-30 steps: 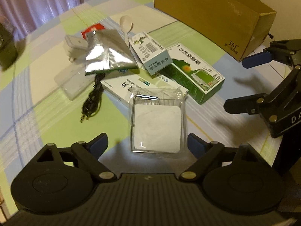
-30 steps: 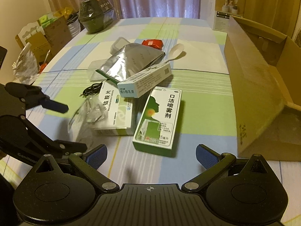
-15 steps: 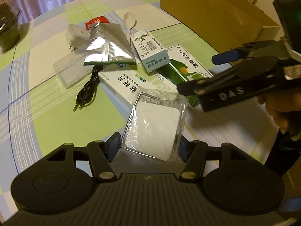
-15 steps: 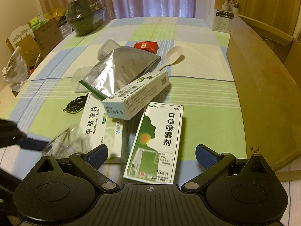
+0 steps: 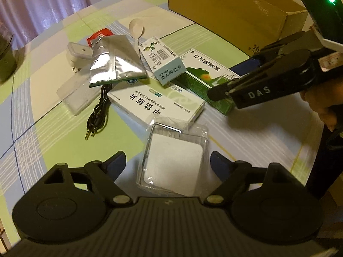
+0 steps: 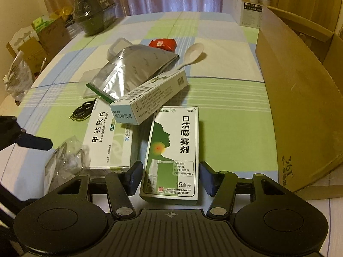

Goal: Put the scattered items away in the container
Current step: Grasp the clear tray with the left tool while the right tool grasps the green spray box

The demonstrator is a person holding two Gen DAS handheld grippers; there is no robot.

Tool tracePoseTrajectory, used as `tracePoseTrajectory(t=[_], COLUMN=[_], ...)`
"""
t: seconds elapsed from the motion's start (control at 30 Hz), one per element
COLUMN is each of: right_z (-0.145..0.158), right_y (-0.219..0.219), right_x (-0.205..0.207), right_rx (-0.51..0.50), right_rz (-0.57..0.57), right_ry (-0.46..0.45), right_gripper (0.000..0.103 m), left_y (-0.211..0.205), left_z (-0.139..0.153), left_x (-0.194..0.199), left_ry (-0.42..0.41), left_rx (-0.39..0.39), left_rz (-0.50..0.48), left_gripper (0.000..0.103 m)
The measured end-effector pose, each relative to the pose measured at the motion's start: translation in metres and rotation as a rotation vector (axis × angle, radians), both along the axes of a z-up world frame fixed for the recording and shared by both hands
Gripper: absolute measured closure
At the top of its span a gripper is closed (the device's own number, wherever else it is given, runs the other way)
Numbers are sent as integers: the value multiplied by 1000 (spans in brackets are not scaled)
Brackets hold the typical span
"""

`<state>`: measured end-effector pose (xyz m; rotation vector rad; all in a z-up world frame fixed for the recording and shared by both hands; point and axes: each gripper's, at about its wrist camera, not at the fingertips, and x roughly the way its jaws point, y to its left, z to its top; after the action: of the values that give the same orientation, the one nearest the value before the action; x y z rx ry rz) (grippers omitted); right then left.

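My left gripper (image 5: 169,160) is open, its fingers on either side of a clear plastic clamshell (image 5: 173,162) with a white pad inside, a small gap on the left. My right gripper (image 6: 170,178) is shut on the green-and-white spray box (image 6: 171,154), pads against both long sides. Behind lie a white tablet box (image 6: 109,137), a small teal box (image 6: 150,98) leaning on it, a foil pouch (image 6: 133,72), a white spoon (image 6: 190,53), a red packet (image 6: 163,42) and a black cable (image 6: 82,111). The open cardboard box (image 6: 300,107) stands to the right.
A white charger (image 5: 77,53) and a flat clear case (image 5: 77,94) lie left of the pouch. A dark green tub (image 6: 94,10) and a white carton (image 6: 255,8) stand at the table's far end. Boxes and bags (image 6: 27,49) sit past the left edge.
My right gripper came forward over the spray box and narrowed onto its sides. My left gripper's fingers, tight against the clamshell half a second ago, have spread a little.
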<state>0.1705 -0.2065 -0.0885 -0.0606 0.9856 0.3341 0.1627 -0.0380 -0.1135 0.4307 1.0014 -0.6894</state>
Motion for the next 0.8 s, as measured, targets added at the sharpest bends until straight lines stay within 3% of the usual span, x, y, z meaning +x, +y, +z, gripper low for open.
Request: tracePoseTrajectory(t=[0.1,0.17,0.23,0.47,0.8], right_z=[-1,-3,-5,-12,17], right_y=[3,5,8,8,-16], right_x=[2,4,6,8,-27], right_rx=[-11,-24,-36,-65,-28], right_rz=[-2,-2,-1,7,-33], right_ry=[-4,-8,-11,-5,-28], right_gripper=[43,43,42,45,45], left_y=[-2,-4,-6,0,-4], left_z=[-7,-11,-13,-7,13], left_x=[5,6,3,-5,-26], left_ry=[25,42,48,79,105], left_rx=[7,27,41,0,-69], left_rz=[-17,-33,-38,52,153], left_gripper=[23,40,46,50,51])
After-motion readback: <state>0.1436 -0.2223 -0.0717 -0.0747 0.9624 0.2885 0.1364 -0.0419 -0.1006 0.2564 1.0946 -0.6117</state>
